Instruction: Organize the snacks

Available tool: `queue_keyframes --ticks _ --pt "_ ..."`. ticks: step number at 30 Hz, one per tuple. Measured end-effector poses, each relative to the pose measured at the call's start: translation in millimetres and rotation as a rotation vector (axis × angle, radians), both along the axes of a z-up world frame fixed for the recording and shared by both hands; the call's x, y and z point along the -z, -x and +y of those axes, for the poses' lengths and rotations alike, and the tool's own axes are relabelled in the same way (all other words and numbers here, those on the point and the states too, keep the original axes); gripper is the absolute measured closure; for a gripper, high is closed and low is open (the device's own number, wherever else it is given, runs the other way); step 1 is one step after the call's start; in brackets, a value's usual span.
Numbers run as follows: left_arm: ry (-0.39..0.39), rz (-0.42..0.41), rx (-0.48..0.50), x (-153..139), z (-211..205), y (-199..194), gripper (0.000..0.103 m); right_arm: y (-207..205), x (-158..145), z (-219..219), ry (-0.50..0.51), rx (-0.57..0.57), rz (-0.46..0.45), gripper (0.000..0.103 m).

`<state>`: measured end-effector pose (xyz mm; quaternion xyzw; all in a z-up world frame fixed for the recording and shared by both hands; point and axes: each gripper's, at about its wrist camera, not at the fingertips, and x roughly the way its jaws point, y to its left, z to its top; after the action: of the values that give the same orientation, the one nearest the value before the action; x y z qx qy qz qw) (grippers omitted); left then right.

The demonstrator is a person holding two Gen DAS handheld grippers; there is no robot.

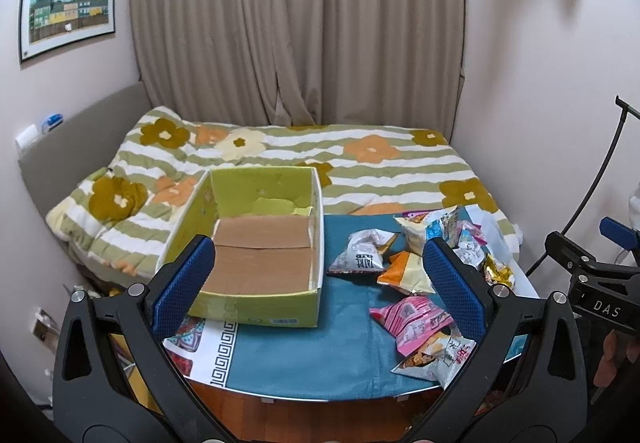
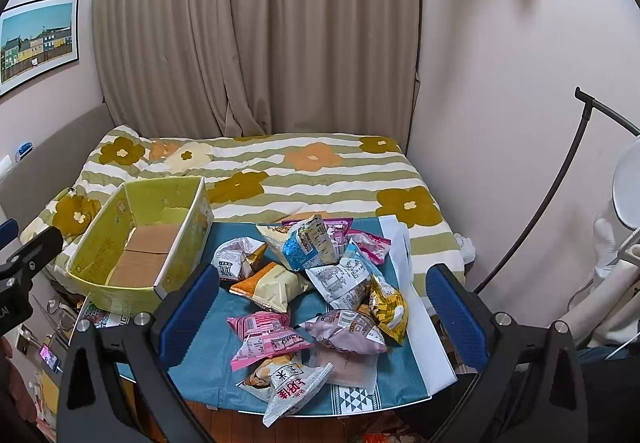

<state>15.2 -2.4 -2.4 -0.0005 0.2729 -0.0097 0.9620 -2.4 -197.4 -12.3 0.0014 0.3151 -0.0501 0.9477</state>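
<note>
On the blue cloth (image 1: pixel 320 355) in front of you nothing has been sorted: the yellow-green box (image 1: pixel 256 307) stands empty on the left, its brown cardboard floor bare, and the snack packets (image 2: pixel 320 283) lie heaped on the right, apart from it. You are, as far as one can judge, at the very start, about to choose a first packet.

Your left gripper (image 1: pixel 320 283) hangs above the near edge of the table with its jaws spread wide and nothing between them, framing the box's near right corner and the left side of the heap. Your right gripper (image 2: pixel 324 307) is likewise spread wide and empty, with the heap between its fingers.

The next move probably calls for a loose packet at the edge of the pile. The pink packet (image 2: pixel 268 339) lies flat on top near you, its long axis running roughly from near-left to far-right. The grey-white packet (image 2: pixel 294 389) hangs over the table's near edge, its length running toward you. Close across the short width of whichever you take. The box's long axis runs away from you, opening upward, so a packet can be dropped in from above.
</note>
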Motion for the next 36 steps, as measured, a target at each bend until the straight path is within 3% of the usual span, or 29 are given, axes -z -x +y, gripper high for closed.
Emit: queue_keyframes --ticks 36 --pt "0.002 0.007 0.009 2.4 -6.2 4.0 0.0 7.8 3.0 3.6 0.005 -0.006 0.018 0.0"
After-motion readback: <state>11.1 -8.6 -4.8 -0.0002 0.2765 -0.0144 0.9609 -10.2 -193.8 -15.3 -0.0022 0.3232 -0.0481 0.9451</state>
